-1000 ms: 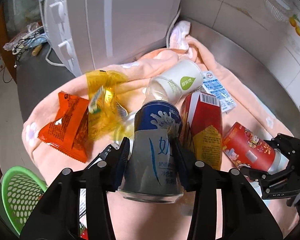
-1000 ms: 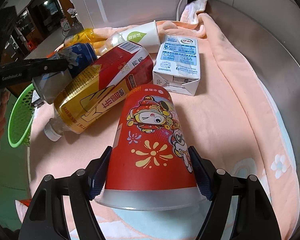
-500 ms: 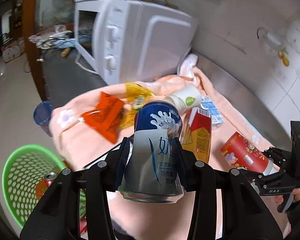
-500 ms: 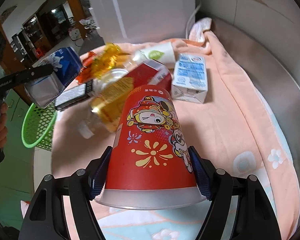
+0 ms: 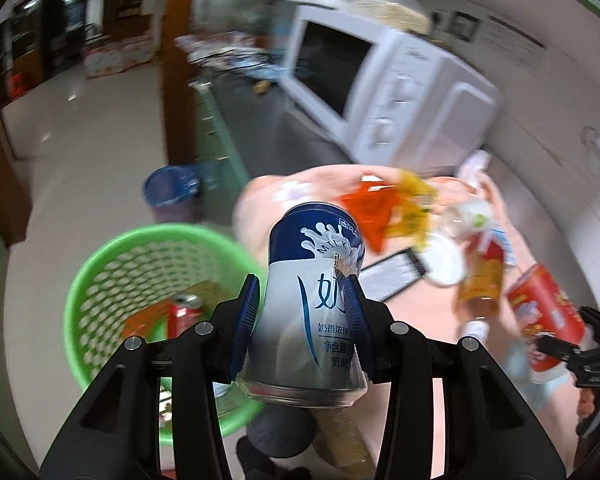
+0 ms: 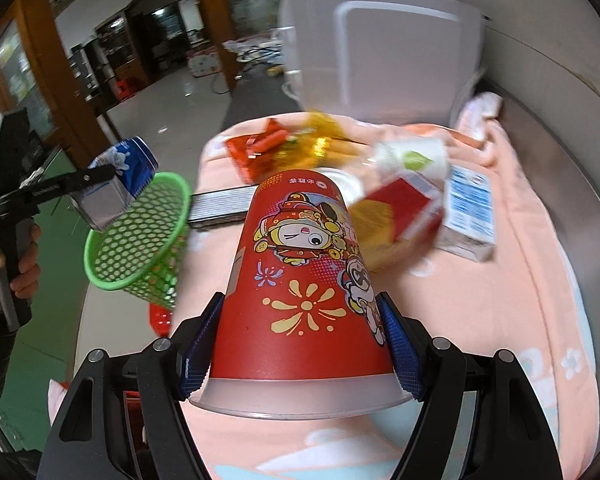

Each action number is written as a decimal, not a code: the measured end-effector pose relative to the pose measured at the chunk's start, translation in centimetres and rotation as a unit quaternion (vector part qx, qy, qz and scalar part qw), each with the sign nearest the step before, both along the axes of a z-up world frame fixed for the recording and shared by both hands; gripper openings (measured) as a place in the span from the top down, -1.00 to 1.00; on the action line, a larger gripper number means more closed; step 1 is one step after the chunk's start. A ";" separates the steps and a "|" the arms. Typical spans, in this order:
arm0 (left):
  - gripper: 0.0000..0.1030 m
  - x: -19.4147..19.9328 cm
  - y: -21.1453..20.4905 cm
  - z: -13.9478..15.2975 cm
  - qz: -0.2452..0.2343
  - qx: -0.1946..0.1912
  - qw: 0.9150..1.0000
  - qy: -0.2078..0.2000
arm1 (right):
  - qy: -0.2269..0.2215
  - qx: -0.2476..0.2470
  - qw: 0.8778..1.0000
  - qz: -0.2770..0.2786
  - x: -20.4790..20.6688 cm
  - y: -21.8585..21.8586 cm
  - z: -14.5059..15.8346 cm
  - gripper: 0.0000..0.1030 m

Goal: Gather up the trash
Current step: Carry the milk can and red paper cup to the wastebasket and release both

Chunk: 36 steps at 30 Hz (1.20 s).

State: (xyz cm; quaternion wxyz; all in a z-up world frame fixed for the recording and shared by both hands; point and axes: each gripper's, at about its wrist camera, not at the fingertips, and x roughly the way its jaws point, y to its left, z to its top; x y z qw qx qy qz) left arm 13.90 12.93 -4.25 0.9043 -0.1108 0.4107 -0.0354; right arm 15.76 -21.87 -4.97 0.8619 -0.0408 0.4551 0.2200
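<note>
My left gripper (image 5: pixel 304 328) is shut on a blue and white milk can (image 5: pixel 312 300), carried in the air beside the green mesh basket (image 5: pixel 100 264). From the right wrist the same can (image 6: pixel 116 184) hangs just above the basket's (image 6: pixel 140 240) rim. The basket holds a red can (image 5: pixel 184 308) and some wrappers. My right gripper (image 6: pixel 300 344) is shut on a red paper cup (image 6: pixel 300 280) with cartoon figures, held mouth toward the camera above the pink towel (image 6: pixel 500 300).
On the towel lie an orange snack bag (image 6: pixel 256 148), a yellow wrapper (image 6: pixel 320 136), a white cup (image 6: pixel 416 160), a red and yellow carton (image 6: pixel 400 212), a blue milk carton (image 6: pixel 468 208) and a dark flat remote (image 6: pixel 220 204). A white microwave (image 6: pixel 380 52) stands behind. A blue bin (image 5: pixel 172 192) stands on the floor.
Both grippers rose and swung left off the towel. The milk can now hangs by the green basket, and the red cup sits higher above the towel. Both grips held.
</note>
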 end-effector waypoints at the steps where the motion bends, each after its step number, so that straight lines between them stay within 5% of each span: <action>1: 0.16 -0.1 1.0 -0.4 0.012 0.001 1.000 0.006 | 0.000 0.000 1.000 0.007 0.1 0.7 0.0 -0.39; 9: 0.15 -0.7 6.9 -4.6 0.078 -0.007 0.995 0.056 | -0.001 0.000 0.998 0.060 1.1 6.4 0.4 -0.39; 20: 0.11 -0.9 9.6 -9.1 0.111 -0.021 0.989 0.099 | 0.008 0.001 0.993 0.115 2.4 13.3 -0.1 -0.39; 36: 0.01 -4.3 12.8 -7.9 0.163 -0.030 0.983 0.080 | 0.028 0.018 0.984 0.174 4.5 22.5 -2.1 -0.39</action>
